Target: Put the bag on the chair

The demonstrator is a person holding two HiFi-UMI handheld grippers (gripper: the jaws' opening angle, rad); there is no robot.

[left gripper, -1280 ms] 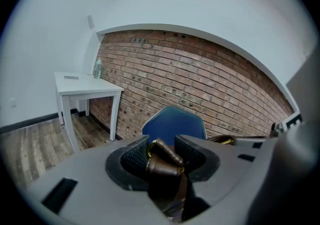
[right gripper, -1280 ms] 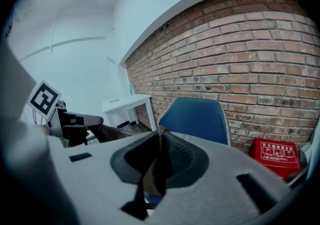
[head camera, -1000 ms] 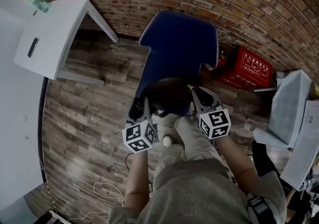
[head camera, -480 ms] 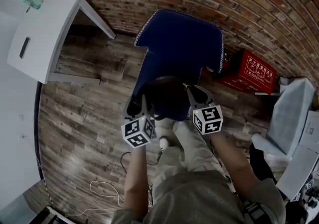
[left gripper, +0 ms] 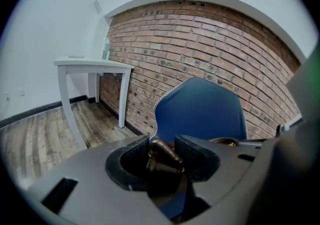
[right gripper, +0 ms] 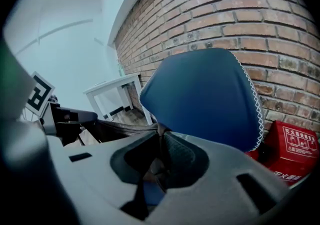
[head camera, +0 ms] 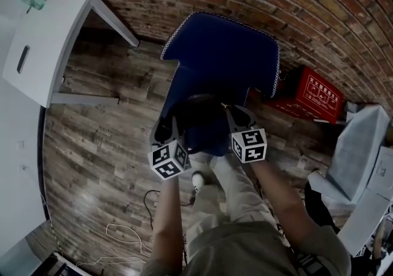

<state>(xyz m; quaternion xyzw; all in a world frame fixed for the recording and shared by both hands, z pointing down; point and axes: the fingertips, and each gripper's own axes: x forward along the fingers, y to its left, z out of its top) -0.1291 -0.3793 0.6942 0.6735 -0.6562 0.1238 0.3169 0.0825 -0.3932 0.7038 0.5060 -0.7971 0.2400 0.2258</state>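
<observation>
A dark brown bag [head camera: 199,115] hangs between my two grippers over the front of the blue chair's seat [head camera: 212,69]. My left gripper [head camera: 167,134] is shut on the bag's brown strap end [left gripper: 161,155], which shows between its pads with a metal ring. My right gripper [head camera: 235,118] is shut on the bag's other edge [right gripper: 159,131], pinched thin between its pads. The chair's blue back [left gripper: 202,111] rises just ahead of both grippers, against the brick wall. The bag's lower part is hidden behind the grippers.
A white table [head camera: 52,38] stands to the left of the chair. A red crate [head camera: 307,91] sits on the floor at the chair's right, by the brick wall [head camera: 295,11]. White furniture [head camera: 353,140] is at far right. Cables [head camera: 126,235] lie on the wood floor.
Both grippers and the bag have moved forward, farther over the chair's seat. The grips have not changed.
</observation>
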